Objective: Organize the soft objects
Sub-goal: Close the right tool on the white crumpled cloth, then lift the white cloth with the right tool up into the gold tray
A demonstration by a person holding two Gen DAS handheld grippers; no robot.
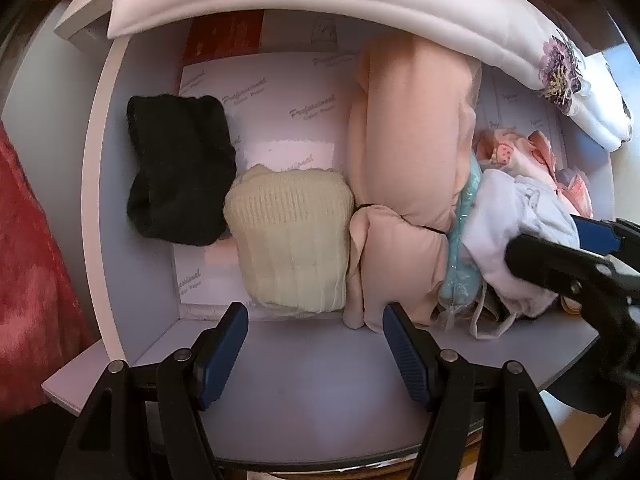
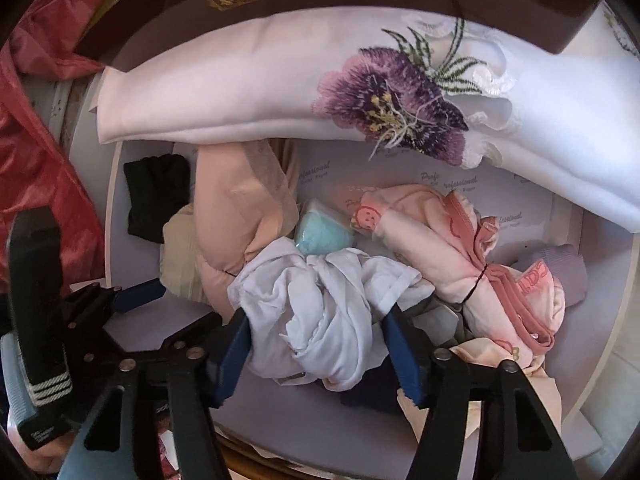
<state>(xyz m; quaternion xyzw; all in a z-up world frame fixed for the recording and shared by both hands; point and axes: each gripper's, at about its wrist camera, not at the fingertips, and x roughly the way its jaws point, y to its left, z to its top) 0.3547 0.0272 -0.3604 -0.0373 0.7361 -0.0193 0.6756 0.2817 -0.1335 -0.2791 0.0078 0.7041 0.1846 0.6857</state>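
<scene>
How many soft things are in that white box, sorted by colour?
Black: 1, the black bundle
Cream: 1, the cream knit roll
Peach: 1, the peach tied bundle
Turquoise: 1, the turquoise packet
White: 1, the white crumpled cloth
Pink: 1, the pink printed bundle
Lilac: 1, the lilac piece
Total: 7 that I can tell apart

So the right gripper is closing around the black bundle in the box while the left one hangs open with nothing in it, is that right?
Not quite. The right gripper has its fingers either side of the crumpled white garment, not the black bundle, which lies untouched at the far left of the box. The right wrist view shows it. The left gripper is indeed open and empty.
</scene>
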